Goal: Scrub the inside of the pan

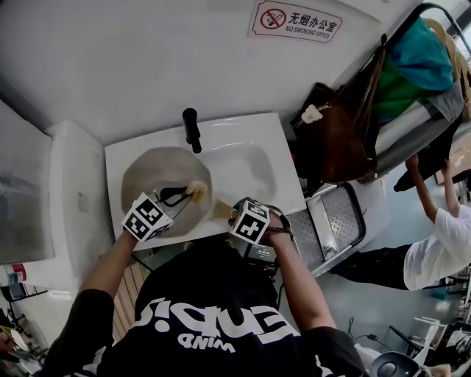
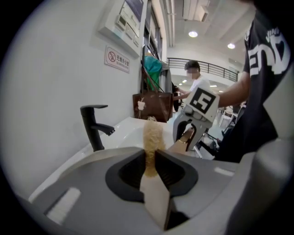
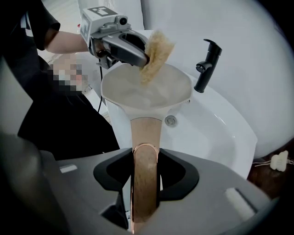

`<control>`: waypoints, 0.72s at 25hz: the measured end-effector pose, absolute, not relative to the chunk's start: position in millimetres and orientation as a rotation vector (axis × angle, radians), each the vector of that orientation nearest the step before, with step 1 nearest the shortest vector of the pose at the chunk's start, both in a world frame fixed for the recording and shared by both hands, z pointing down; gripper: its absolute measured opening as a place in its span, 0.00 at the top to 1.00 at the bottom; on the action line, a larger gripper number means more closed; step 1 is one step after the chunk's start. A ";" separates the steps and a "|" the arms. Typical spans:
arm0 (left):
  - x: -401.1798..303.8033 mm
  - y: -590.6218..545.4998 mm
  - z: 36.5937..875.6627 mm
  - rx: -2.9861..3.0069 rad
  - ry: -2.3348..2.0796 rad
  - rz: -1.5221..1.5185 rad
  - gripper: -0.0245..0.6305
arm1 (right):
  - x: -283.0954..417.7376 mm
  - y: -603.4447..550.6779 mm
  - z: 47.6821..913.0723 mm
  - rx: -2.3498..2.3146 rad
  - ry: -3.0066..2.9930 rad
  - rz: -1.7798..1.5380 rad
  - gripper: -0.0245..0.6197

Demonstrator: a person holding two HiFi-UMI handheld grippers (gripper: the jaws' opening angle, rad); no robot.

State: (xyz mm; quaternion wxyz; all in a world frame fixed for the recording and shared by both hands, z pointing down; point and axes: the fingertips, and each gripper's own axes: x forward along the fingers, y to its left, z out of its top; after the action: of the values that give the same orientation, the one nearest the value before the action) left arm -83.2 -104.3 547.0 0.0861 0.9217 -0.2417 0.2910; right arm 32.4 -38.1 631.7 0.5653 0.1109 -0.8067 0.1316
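The left gripper [image 2: 154,170] has its jaws closed narrowly on a tan, fibrous scrubbing pad [image 2: 153,135], which sticks out past the tips. The right gripper [image 3: 146,170] is clamped on the long wood-coloured handle with a copper edge [image 3: 146,137] of a round, pale beige pan [image 3: 147,92].

The pan is held over the left half of the white ceramic sink [image 1: 257,127], its handle reaching toward the front edge. The pad sits at the pan's inner wall on the side away from the handle. Whether it presses on the surface I cannot tell.

My reading is that scrubbing is under way and not finished. The pan's floor shows a cloudy, streaked film with no visible suds, and most of the inside looks yet to be covered.

A black tap [image 1: 191,129] stands at the sink's back edge, against a plain white wall bearing a no-smoking sign [image 1: 294,20]. Beside the sink's right edge hangs a brown bag [image 1: 333,140], and farther right a person in a white shirt [image 1: 436,250] reaches upward.
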 end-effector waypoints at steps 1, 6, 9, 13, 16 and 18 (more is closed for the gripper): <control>-82.4 -102.2 555.1 2.751 -0.690 0.898 0.87 | 32.4 -37.7 632.0 0.260 -1.896 0.313 0.71; -74.2 -92.1 590.1 2.721 -0.562 0.997 0.87 | 32.6 -35.2 631.7 0.241 -1.892 0.341 0.71; -69.3 -87.6 612.6 2.727 -0.481 1.068 0.87 | 31.9 -35.0 630.1 0.231 -1.890 0.351 0.71; -54.3 -80.2 614.1 2.667 -0.438 1.103 0.87 | 31.9 -32.7 626.3 0.201 -1.889 0.376 0.71; -50.1 -88.0 623.9 2.670 -0.448 1.090 0.87 | 32.3 -32.1 625.1 0.185 -1.885 0.390 0.71; -50.9 -89.5 626.3 2.662 -0.443 1.097 0.87 | 32.3 -31.8 623.7 0.182 -1.886 0.393 0.71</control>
State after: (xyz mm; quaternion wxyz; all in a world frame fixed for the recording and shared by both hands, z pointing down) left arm -50.9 -89.5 626.3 0.1141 0.9078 -0.1511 0.3742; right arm 32.3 -31.8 623.7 0.5674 0.0774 -0.8026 0.1671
